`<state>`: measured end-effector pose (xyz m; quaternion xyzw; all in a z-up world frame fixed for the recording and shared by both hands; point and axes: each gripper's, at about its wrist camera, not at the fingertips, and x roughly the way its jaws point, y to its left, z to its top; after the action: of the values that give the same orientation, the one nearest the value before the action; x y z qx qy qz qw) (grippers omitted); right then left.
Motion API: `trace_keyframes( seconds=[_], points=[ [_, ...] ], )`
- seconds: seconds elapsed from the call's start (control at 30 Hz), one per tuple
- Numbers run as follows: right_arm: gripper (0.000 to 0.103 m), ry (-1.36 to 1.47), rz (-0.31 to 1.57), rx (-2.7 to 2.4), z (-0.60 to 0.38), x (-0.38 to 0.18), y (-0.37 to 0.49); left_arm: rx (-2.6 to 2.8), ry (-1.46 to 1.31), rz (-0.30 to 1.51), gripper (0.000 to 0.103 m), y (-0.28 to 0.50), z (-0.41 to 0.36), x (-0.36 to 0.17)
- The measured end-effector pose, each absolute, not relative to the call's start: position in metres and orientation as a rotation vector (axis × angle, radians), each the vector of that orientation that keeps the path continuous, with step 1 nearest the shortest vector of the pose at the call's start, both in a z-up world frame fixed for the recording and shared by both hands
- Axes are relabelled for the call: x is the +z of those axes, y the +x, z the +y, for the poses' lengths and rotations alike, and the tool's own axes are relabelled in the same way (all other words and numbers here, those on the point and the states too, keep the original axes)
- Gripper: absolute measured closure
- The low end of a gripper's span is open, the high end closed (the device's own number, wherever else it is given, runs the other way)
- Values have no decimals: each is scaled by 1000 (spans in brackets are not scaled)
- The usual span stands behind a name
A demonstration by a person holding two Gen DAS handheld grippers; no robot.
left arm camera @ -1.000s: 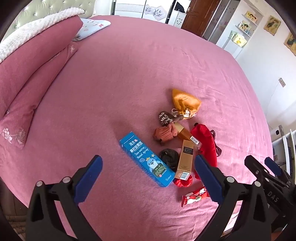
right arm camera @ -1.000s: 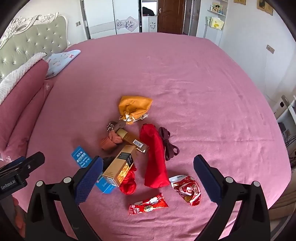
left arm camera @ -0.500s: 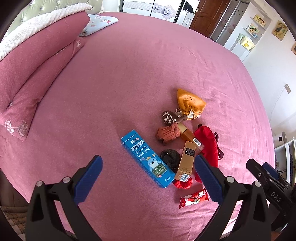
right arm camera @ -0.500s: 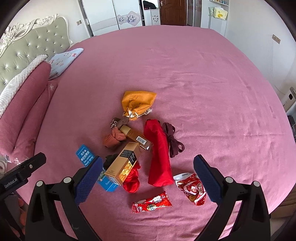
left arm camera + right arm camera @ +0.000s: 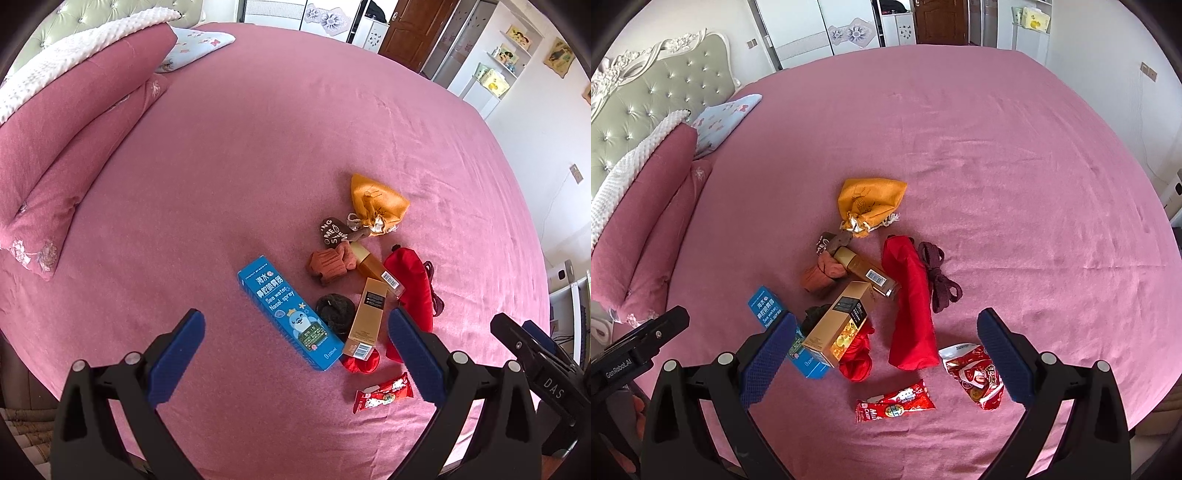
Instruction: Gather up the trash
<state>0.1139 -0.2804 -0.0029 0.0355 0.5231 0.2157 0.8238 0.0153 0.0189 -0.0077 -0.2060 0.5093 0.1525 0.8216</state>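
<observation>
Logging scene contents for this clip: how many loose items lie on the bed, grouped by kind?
Boxes: 2, blue, gold
Bottle: 1
Snack wrappers: 2
Pouches: 2, orange, red
Other small cloth or soft pieces: about 6, some overlapping
Total: about 13

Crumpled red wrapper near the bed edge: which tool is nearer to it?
Right. The crumpled wrapper lies just inside the right tool's right finger. The left tool hovers over the blue box, and its view does not show that wrapper.
</observation>
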Motion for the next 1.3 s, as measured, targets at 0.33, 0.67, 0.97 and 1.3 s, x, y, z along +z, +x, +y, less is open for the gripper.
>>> trace_keyframes(
  seconds=[0.33,0.67,0.97,1.3],
  points=[
    [8,91,1107,471,-287,-1,114,315,-427,1081,4,17,12,-5],
    [8,91,1103,472,-289,-2,114,310,-423,1088,4,17,10,-5],
    [8,95,1105,474,-290,-2,114,309,-424,1090,4,16,10,-5],
    [8,103,1114,481,-291,-3,114,302,-433,1093,4,17,7,-5]
  ],
)
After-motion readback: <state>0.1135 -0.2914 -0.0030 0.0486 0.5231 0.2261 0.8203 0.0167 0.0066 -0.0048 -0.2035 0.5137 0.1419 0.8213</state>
